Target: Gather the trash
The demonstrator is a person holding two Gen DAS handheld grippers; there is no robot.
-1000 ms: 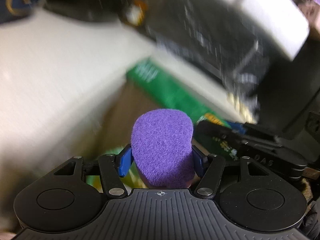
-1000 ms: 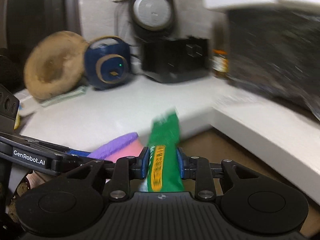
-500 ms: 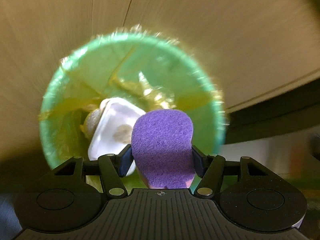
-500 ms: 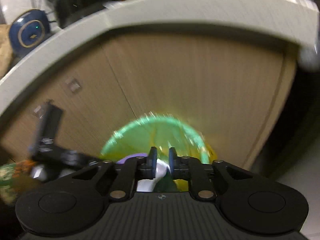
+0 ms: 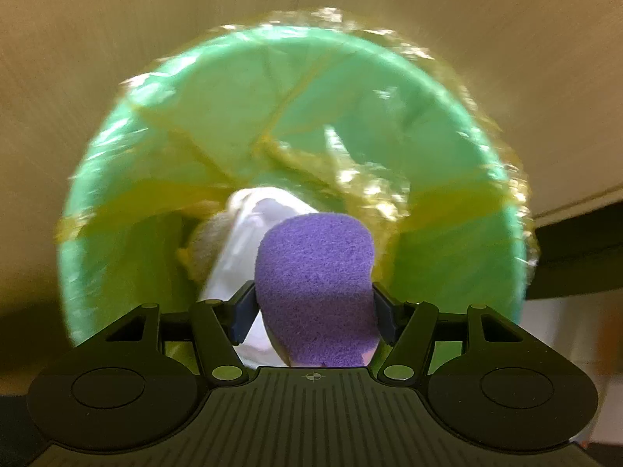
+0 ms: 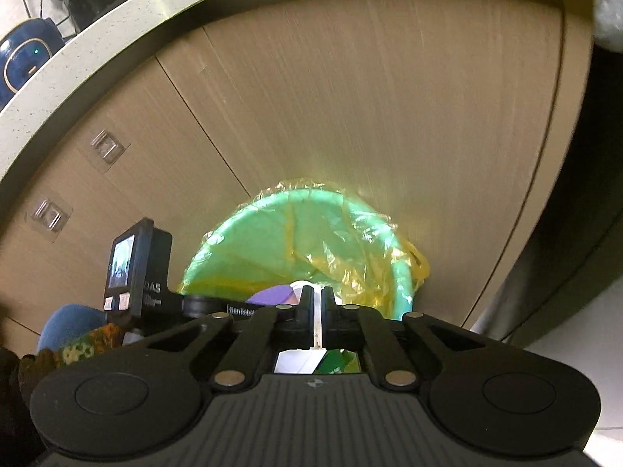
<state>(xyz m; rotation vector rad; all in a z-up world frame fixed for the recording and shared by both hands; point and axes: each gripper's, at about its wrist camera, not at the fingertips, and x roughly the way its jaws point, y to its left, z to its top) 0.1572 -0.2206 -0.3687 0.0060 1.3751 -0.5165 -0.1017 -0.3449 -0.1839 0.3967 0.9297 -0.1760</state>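
Both grippers have dropped from the worktop to the green bin [image 5: 447, 272]. Left gripper [image 5: 313, 307] clamps the purple sponge [image 5: 317, 292] above the bin's rim; right gripper [image 6: 317, 321], its green wrapper gone, has just closed, jaws nearly together and empty.

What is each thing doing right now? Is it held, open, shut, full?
Left tool: shut on the purple sponge, over the bin.
Right tool: shut, nothing between its fingers.
Green bin: open, lined with a yellow bag.
White container: lying inside the bin.
Cupboard doors: closed.
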